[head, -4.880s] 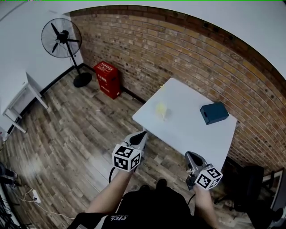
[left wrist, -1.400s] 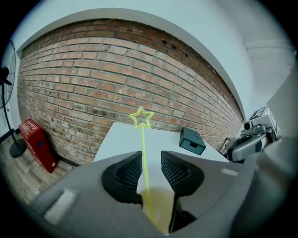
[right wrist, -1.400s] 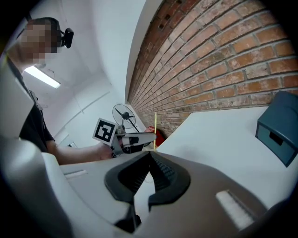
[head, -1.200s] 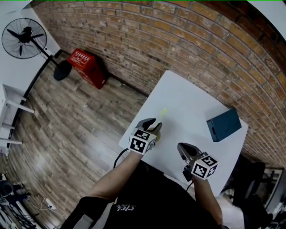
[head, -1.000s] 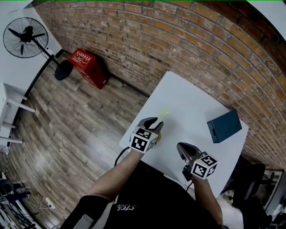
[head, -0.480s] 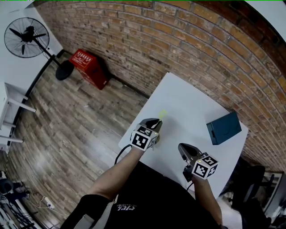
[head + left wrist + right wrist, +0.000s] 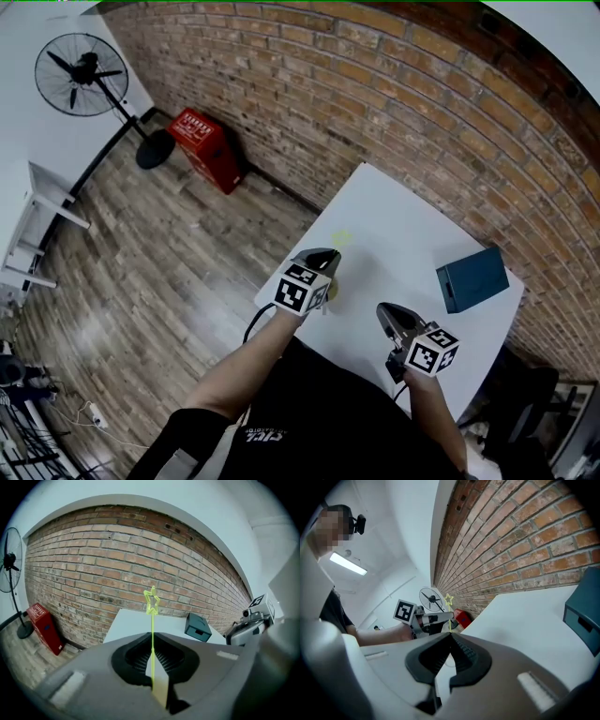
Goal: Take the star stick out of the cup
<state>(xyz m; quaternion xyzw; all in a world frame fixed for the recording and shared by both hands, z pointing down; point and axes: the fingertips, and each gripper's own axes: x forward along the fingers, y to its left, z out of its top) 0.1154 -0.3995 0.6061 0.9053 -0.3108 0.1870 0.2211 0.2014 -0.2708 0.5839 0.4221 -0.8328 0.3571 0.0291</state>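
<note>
Closing is what the left gripper [image 7: 328, 255] has just been doing. A second ago its jaws stood wide on either side of the star stick [image 7: 151, 623], and now they pinch its thin yellow-green shaft. It sits at much the same spot near the left edge of the table [image 7: 375, 202]. The right gripper [image 7: 385, 311] has kept its place nearer the person. The head camera has swung a little, so the fan [image 7: 84, 70] and the red box [image 7: 211, 150] lie further right in that view than before.

From above, the stick is only a faint pale streak, with its star just beyond the left jaws. The left gripper view shows it properly. The shaft rises upright from between the closed jaws, and the star outline at its top stands against the brick wall [image 7: 93, 573]. The dark blue box [image 7: 199, 626] is on the table behind, to the right.

The right gripper view adds what the other two lack. Its own jaws are pressed together with nothing between them, and beyond them the left gripper holds the stick upright. The cup is all but hidden under the left gripper from above, and I cannot tell whether the stick's lower end is still in it.
</note>
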